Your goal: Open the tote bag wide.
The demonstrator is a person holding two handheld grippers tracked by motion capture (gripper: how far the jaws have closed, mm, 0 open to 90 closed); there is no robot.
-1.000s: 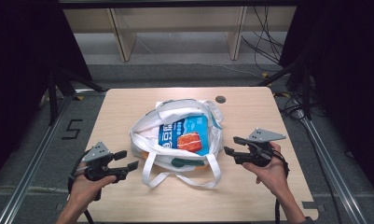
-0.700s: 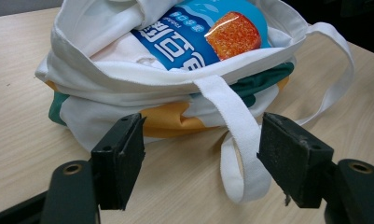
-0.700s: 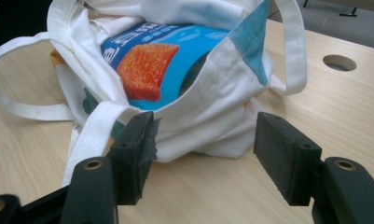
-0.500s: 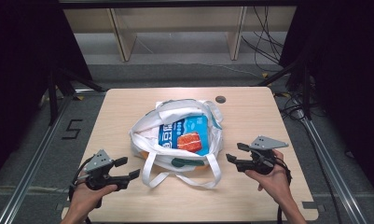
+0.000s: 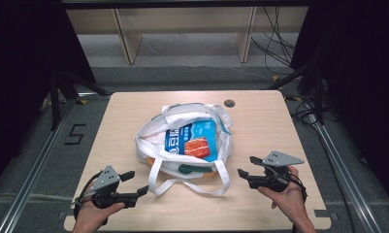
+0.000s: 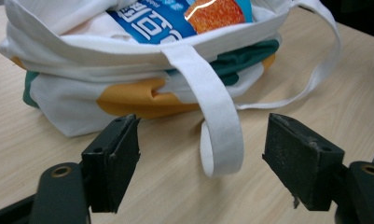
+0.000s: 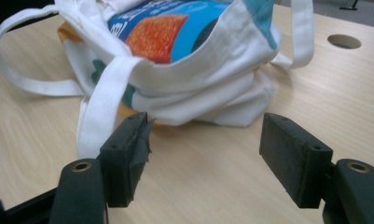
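Bag: white tote bag [image 5: 182, 145] lying on the counter [image 5: 279, 126], holding a blue packet [image 5: 194, 141].
Left tool [image 5: 134, 183]: jaws just opening wide, gripping nothing.
Right tool [image 5: 248, 166]: likewise opening, empty.

The right tongs [image 7: 203, 156], jaws just widened with nothing between, face the white tote bag [image 7: 212, 88].

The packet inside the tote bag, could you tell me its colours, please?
Blue packet with an orange picture; clearest in the high view.

The blue packet [image 5: 194, 141] sits half-buried inside the white tote bag [image 5: 155, 133], its lettering too small to read, and the bag's far side is cropped in both gripper views.
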